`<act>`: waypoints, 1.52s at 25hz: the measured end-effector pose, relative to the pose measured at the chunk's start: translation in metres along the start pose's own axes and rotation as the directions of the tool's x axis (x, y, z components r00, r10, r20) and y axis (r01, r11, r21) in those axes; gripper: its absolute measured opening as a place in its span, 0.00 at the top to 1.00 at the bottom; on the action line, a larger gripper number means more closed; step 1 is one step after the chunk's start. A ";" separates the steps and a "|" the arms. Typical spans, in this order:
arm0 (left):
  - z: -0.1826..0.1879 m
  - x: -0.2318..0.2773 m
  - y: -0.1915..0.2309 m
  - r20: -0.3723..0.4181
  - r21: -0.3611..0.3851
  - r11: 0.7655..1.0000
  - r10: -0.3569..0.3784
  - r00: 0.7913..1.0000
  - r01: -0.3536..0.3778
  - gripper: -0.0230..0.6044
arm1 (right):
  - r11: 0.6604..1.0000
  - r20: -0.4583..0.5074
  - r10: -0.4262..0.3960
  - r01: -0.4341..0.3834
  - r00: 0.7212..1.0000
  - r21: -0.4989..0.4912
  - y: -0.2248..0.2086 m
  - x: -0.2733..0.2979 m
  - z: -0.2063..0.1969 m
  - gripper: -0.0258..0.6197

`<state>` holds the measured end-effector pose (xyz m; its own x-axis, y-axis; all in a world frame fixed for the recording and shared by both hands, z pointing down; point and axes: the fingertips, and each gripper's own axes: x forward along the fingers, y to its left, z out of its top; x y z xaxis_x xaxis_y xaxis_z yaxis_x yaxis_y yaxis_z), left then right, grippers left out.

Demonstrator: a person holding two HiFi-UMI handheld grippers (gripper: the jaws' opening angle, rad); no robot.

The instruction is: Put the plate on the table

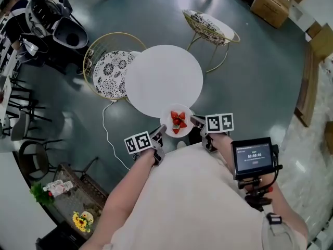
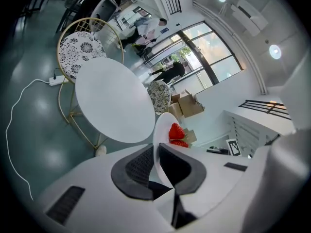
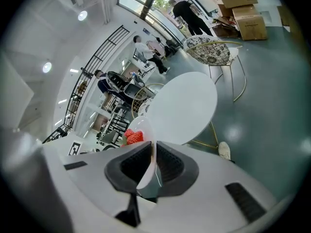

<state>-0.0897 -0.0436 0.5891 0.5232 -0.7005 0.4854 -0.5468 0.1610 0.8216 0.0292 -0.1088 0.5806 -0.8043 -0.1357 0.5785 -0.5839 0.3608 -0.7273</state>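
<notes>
A small white plate (image 1: 167,124) with red strawberries (image 1: 178,122) hangs in the air just at the near edge of the round white table (image 1: 164,79). My left gripper (image 1: 159,134) is shut on the plate's left rim and my right gripper (image 1: 196,122) is shut on its right rim. In the left gripper view the plate (image 2: 163,130) stands edge-on between the jaws, strawberries (image 2: 176,132) beyond them. In the right gripper view the plate's rim (image 3: 146,130) is also clamped between the jaws, with the table (image 3: 187,108) just ahead.
Two gold wire chairs with patterned cushions stand by the table, one at its left (image 1: 111,69), one behind it (image 1: 210,27). A white cable (image 1: 106,132) lies on the green floor. Cardboard boxes (image 1: 273,1) sit far right. A low shelf with flowers (image 1: 78,212) is near left.
</notes>
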 end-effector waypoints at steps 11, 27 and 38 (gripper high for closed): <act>0.055 0.050 0.003 0.035 -0.075 0.994 0.078 0.996 -0.075 0.93 | 0.999 -0.121 0.035 -0.038 0.992 -0.024 -0.030 0.033 0.073 0.91; 0.089 0.083 0.045 0.010 -0.137 0.981 0.143 0.990 -0.141 0.93 | 0.999 -0.245 0.018 -0.027 0.969 -0.033 -0.060 0.093 0.103 0.91; 0.114 0.138 0.069 0.025 -0.187 0.964 0.196 0.980 -0.188 0.93 | 0.995 -0.356 -0.025 -0.009 0.934 -0.094 -0.109 0.132 0.143 0.91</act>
<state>-0.1297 -0.2082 0.6785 0.3894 -0.6726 0.6293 -0.5029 0.4172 0.7570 -0.0286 -0.2978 0.6837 -0.6976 0.1926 0.6902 -0.5635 0.4475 -0.6944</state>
